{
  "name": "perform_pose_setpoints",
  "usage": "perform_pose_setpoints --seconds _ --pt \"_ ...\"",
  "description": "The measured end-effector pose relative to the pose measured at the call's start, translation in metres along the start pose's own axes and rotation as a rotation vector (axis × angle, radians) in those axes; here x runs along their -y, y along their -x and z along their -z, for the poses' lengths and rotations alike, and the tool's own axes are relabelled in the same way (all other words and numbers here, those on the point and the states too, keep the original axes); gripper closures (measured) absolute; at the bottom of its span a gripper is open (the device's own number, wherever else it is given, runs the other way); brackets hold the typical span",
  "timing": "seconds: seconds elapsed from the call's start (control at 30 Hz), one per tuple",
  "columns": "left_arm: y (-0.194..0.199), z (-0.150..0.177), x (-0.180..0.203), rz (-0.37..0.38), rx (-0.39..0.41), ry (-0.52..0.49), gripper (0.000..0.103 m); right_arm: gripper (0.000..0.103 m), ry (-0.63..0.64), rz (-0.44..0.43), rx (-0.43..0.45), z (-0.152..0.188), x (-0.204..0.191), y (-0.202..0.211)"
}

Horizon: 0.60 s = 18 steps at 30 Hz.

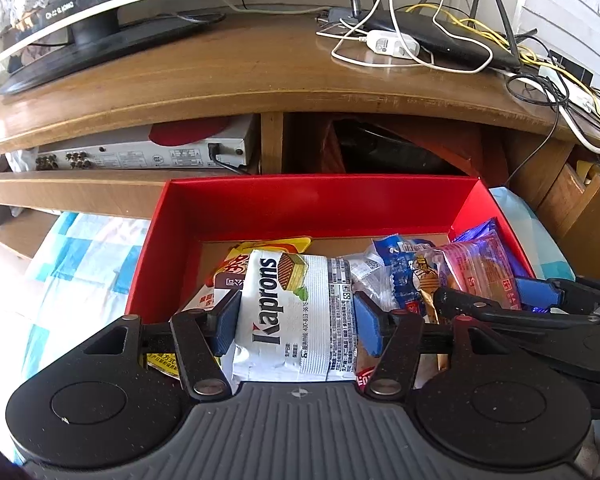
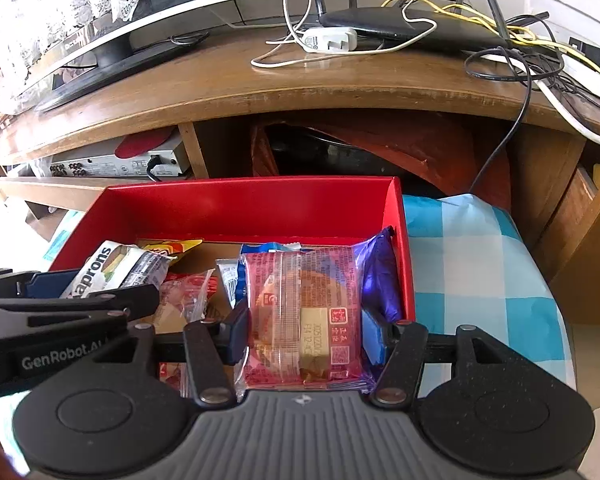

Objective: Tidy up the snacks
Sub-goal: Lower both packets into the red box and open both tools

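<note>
Two tools work over the red box (image 1: pixel 308 204). The left tool (image 1: pixel 296 320) grips the white Kaprons pack (image 1: pixel 292 320); the right tool (image 2: pixel 304 332) grips a pink cake pack (image 2: pixel 300 320). Other snacks (image 1: pixel 400 276) crowd between them.

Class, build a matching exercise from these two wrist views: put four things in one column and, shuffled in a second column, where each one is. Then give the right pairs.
Things
1. Kaprons pack
2. pink pack
3. charger
4. red box

Places
A. on the wooden top, beside the router
B. between the left tongs
C. on the blue checked cloth, holding the snacks
D. between the right tongs

Pairs: 1-B, 2-D, 3-A, 4-C
</note>
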<state>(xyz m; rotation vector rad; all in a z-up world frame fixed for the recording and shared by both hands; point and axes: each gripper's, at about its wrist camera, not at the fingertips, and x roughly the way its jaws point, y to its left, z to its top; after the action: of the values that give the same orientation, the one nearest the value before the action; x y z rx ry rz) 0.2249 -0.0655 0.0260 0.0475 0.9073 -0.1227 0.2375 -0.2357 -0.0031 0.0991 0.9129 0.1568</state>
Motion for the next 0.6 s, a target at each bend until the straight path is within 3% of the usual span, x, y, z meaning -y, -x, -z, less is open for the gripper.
perform_pose_setpoints --seconds 0.17,0.6 --pt "0.002 0.0 -0.002 -0.015 -0.007 0.007 0.027 0.032 -0.003 -0.005 -0.003 0.0 0.001 0.003" --pt "0.027 0.002 -0.005 0.008 0.025 0.015 0.017 0.029 -0.006 0.013 0.023 -0.004 0.001 0.025"
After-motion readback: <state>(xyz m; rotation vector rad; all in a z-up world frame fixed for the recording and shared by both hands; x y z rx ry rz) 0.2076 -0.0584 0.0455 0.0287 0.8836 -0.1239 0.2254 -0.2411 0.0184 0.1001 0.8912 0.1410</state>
